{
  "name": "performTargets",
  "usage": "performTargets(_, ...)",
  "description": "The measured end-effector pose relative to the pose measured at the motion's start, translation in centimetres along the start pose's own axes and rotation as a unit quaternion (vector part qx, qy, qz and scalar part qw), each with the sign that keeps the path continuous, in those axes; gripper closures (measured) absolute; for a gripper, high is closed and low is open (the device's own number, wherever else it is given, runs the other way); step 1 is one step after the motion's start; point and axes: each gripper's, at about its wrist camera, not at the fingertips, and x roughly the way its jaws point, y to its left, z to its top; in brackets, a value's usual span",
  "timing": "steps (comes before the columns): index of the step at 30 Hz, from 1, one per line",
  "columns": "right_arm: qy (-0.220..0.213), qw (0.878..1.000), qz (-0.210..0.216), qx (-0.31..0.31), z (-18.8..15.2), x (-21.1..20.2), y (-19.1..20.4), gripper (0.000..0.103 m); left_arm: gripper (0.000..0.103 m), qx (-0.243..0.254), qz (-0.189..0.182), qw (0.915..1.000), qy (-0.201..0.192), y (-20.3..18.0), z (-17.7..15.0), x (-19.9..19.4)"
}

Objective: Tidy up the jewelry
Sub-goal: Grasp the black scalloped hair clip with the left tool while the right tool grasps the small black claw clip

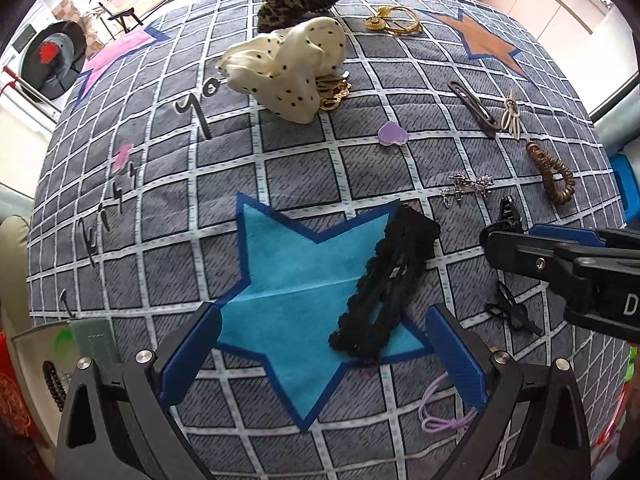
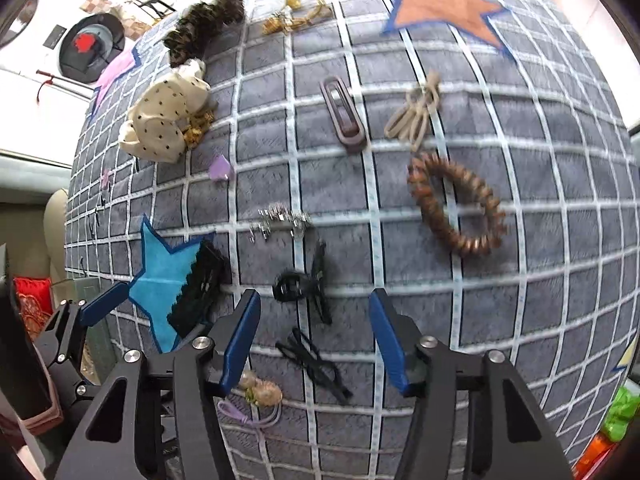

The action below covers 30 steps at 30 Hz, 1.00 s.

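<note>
Two black handheld grippers with blue finger pads, both held low and pointing forward. Left gripper (image 1: 320,356): jaws spread wide, blue pads (image 1: 188,356) angled outward, nothing between them and no contact at either pad. Seen also from the right wrist view at the lower left edge (image 2: 102,306) (only one blue pad visible there). Right gripper (image 2: 314,340): jaws likewise parted wide, blue pads (image 2: 390,344) splayed, gripping nothing. Reaches in from the right edge of the left wrist view (image 1: 560,256), fingers pointing leftward, set ahead of the left gripper and to its right, well apart from it.
</note>
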Motion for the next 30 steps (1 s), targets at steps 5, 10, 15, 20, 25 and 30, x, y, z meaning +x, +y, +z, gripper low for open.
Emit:
performTargets(5, -0.007, 1.000, -0.017, -0.012, 0.4, 0.1, 0.4, 0.061, 0.008, 0.002, 0.003, 1.0000, -0.003, -0.8, 0.6, 0.6)
performTargets(10, -0.008, 1.000, -0.015, -0.005, 0.3, 0.0, -0.4, 0.078, 0.018, 0.010, 0.002, 0.9999, -0.006, -1.9, 1.1, 0.6)
performTargets(15, -0.009, 1.000, -0.010, 0.007, -0.6, -0.7, -1.6, 0.078, 0.024, 0.019, 0.007, 0.9998, -0.004, -2.7, 2.1, 0.6)
performTargets(20, -0.015, 1.000, 0.000, 0.021, -1.4, -2.0, -2.5, 0.078, 0.052, 0.029, -0.005, 0.9996, -0.003, -4.6, 2.6, 0.1)
performTargets(25, -0.021, 0.999, 0.009, 0.032, -2.6, -3.3, -3.3, 0.078, 0.069, 0.037, -0.007, 0.9993, 0.004, -7.5, 3.2, -0.7)
performTargets(30, -0.025, 0.999, 0.016, 0.039, -3.9, -4.4, -3.7, 0.078, 0.069, 0.020, -0.023, 0.9995, 0.002, -8.5, 2.9, -1.9)
